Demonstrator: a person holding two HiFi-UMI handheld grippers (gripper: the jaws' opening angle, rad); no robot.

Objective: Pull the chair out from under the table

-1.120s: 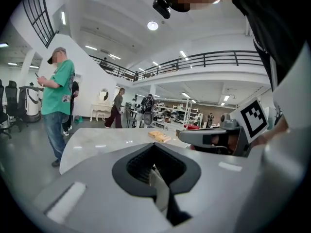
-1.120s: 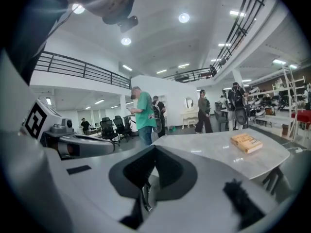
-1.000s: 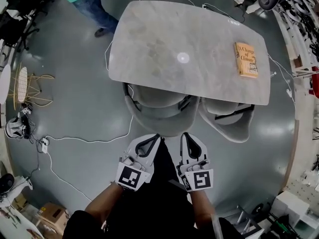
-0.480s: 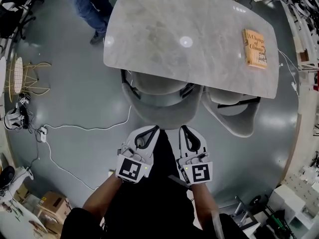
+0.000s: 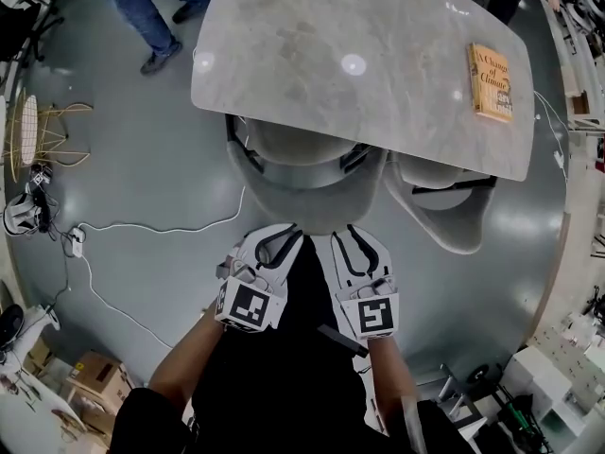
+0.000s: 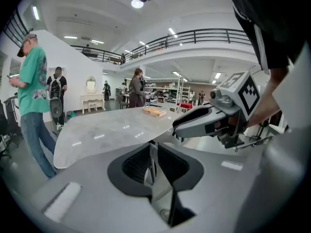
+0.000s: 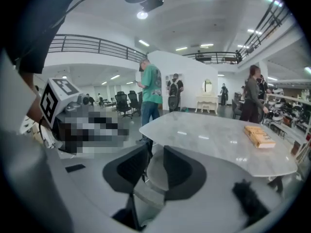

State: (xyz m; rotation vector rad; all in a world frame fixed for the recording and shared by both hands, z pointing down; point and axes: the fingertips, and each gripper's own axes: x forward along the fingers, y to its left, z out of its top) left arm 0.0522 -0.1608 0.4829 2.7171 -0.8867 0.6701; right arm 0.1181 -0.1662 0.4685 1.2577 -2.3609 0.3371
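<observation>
A grey shell chair (image 5: 302, 197) is tucked under the near edge of the marble table (image 5: 359, 93). My left gripper (image 5: 288, 235) and right gripper (image 5: 348, 235) hang side by side at the top edge of its backrest. I cannot tell whether they touch it. Both pairs of jaws have just been opening. The left gripper (image 6: 154, 152) shows only a narrow slit with nothing pressed in it. The right gripper (image 7: 155, 161) stands wider, with the chair (image 7: 154, 176) seen through the gap beyond the fingers. The table (image 7: 214, 140) lies ahead at jaw height.
A second grey chair (image 5: 440, 216) is tucked in to the right. An orange book (image 5: 492, 81) lies on the table's far right. A white cable (image 5: 142, 230) runs over the floor at left. A person (image 5: 142, 8) stands beyond the table's left corner. A cardboard box (image 5: 95, 381) sits lower left.
Both grippers have sunk toward the chair's backrest and rolled a little. Their jaws, shut in the earlier frames, now stand slightly apart, the right wider than the left.
</observation>
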